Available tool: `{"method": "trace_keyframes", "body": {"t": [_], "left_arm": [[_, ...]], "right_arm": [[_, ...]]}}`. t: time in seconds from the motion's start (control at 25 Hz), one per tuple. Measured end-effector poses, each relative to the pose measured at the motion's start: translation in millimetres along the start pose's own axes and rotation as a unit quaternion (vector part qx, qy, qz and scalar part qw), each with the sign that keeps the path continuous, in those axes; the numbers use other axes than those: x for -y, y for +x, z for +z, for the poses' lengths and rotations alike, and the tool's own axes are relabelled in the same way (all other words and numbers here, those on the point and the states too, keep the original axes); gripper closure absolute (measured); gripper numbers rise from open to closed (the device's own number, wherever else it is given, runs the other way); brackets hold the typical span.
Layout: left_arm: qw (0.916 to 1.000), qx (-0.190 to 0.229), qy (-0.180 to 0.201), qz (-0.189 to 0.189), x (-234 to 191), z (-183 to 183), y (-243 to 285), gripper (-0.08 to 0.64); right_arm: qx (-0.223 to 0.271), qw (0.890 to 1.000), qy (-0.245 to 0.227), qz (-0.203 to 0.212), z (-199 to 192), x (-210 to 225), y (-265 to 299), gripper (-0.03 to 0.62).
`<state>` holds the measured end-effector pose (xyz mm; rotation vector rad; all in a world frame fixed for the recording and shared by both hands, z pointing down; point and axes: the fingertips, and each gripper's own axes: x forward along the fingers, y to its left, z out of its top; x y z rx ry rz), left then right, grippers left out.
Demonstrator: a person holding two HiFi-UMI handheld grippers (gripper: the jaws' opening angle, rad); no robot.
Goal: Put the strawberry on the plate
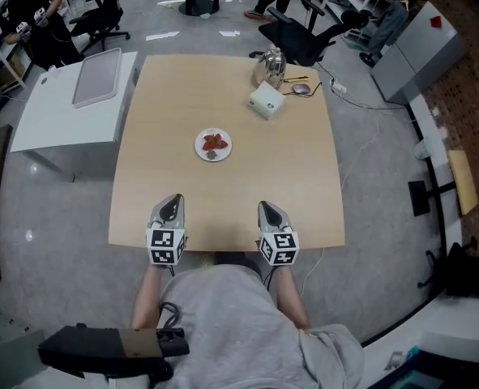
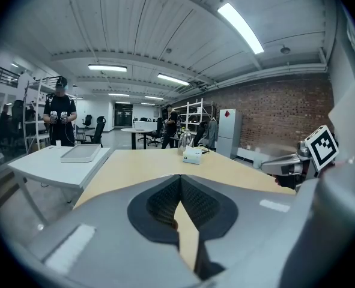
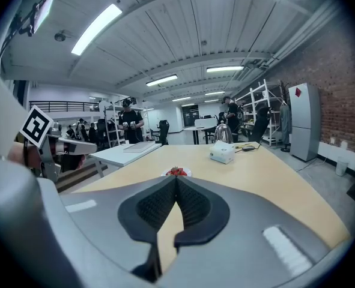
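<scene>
left gripper (image 1: 172,203) and right gripper (image 1: 269,210), each with jaws pressed together on nothing, rest at the near edge of the table (image 1: 223,189), parked, apparently because the strawberry (image 1: 215,141) already lies on the plate (image 1: 199,147) at mid-table; beyond stand a white box (image 1: 266,101) and a kettle (image 1: 270,67).

Open tabletop (image 1: 223,189) short of plate (image 1: 198,145)

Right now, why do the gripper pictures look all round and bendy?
Left gripper view: the wide lens bends the room, the corners go black, and the ceiling light glares white. Right gripper view: same bending; the strawberry looks tiny. Head view: even light, and the table edges bow a little.
</scene>
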<state>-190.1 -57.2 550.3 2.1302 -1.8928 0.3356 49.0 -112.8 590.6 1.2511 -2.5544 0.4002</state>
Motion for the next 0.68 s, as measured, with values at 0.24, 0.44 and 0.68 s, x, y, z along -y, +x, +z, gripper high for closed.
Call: {"method": "trace_keyframes", "body": {"t": [0.24,0.44,0.68], "left_arm": [[1.0,0.0,0.004,0.004,-1.5,-0.3,0.4,0.54],[1.0,0.0,-0.001,0.003,-0.1,-0.6,1.9,0.54],[1.0,-0.004,-0.002,0.002,4.7,0.8,2.1,0.54]], "right_arm": [[-0.002,1.0,0.0,0.0,-0.1,1.2,1.3,0.586],[-0.003,1.0,0.001,0.001,-0.7,1.6,3.2,0.586],[-0.005,1.0,0.0,0.002,0.8,5.5,0.9,0.586]]}}
